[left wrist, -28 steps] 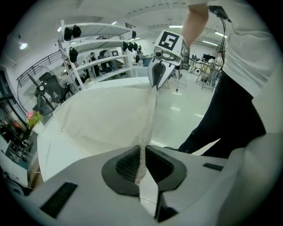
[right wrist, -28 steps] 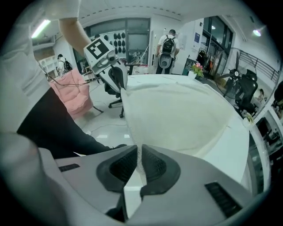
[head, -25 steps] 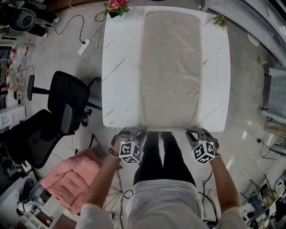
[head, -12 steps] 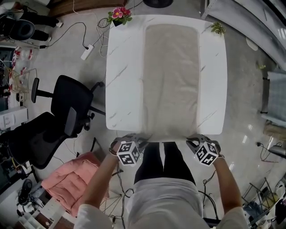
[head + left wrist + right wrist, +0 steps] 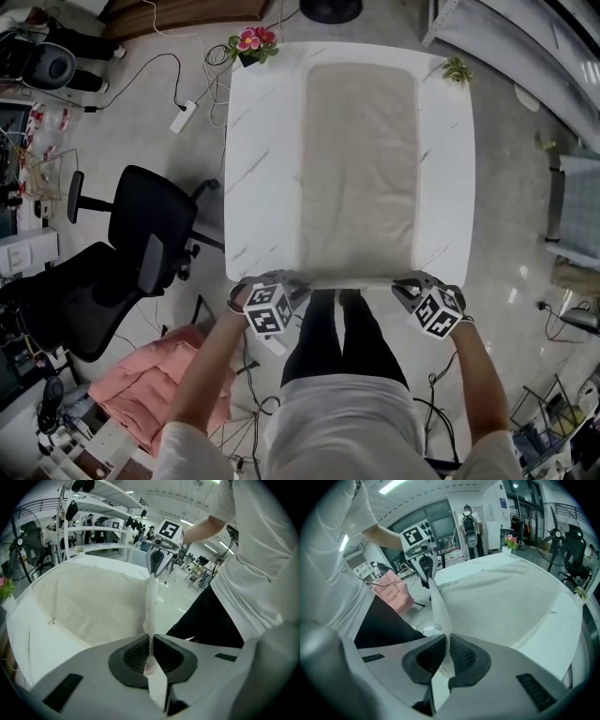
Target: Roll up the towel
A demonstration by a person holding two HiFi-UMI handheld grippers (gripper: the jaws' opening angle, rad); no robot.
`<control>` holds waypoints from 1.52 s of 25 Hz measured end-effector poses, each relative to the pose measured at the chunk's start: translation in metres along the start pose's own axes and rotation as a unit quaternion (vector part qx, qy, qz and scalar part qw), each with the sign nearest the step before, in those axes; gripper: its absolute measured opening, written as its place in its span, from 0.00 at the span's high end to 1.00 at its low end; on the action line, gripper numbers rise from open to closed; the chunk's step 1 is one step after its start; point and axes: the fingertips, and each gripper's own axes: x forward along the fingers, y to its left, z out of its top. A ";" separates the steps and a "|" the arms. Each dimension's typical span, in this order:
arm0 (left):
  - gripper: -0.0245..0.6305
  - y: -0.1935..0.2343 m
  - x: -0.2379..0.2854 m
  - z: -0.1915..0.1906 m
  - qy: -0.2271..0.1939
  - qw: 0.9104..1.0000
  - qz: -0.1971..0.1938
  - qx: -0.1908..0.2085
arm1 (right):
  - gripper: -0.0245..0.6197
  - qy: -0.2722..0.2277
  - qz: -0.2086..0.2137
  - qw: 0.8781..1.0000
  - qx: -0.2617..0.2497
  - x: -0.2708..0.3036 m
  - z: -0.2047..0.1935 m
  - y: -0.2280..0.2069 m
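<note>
A beige towel (image 5: 359,169) lies flat along the middle of the white table (image 5: 258,169). My left gripper (image 5: 296,281) is at the table's near edge, shut on the towel's near left corner. In the left gripper view a thin strip of towel (image 5: 151,606) runs up from between the pads of that gripper (image 5: 150,660). My right gripper (image 5: 406,284) is shut on the near right corner. The right gripper view shows the cloth (image 5: 438,606) pinched in that gripper (image 5: 446,663). The near hem is stretched taut between the two grippers.
Two black office chairs (image 5: 141,225) stand left of the table, with a pink cushion (image 5: 141,380) on the floor below them. A flower pot (image 5: 249,42) sits at the far left corner and a small plant (image 5: 457,67) at the far right. The person's legs (image 5: 342,328) are against the near edge.
Both grippers have risen slightly and tilted, lifting the towel's near edge with them. The head view has shifted, so the table sits lower in the picture.
</note>
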 end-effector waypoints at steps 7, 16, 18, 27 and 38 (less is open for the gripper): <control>0.89 0.060 0.007 0.004 0.021 0.998 0.060 0.015 | 0.90 0.027 -0.031 0.999 -0.014 0.014 0.001 -0.041; 0.59 0.095 0.010 0.004 0.028 0.992 0.123 0.011 | 0.67 0.015 -0.130 0.991 0.012 0.010 -0.004 -0.086; 0.58 0.089 0.002 0.005 0.018 0.991 0.132 0.023 | 0.67 -0.005 -0.132 0.991 0.004 0.001 0.000 -0.078; 0.67 0.043 0.011 0.015 -0.009 0.986 0.140 0.086 | 0.67 -0.047 -0.149 0.987 -0.044 -0.022 0.013 -0.040; 0.70 0.056 0.035 -0.010 0.019 0.982 0.172 0.078 | 0.60 0.020 -0.113 0.989 -0.092 0.027 -0.023 -0.027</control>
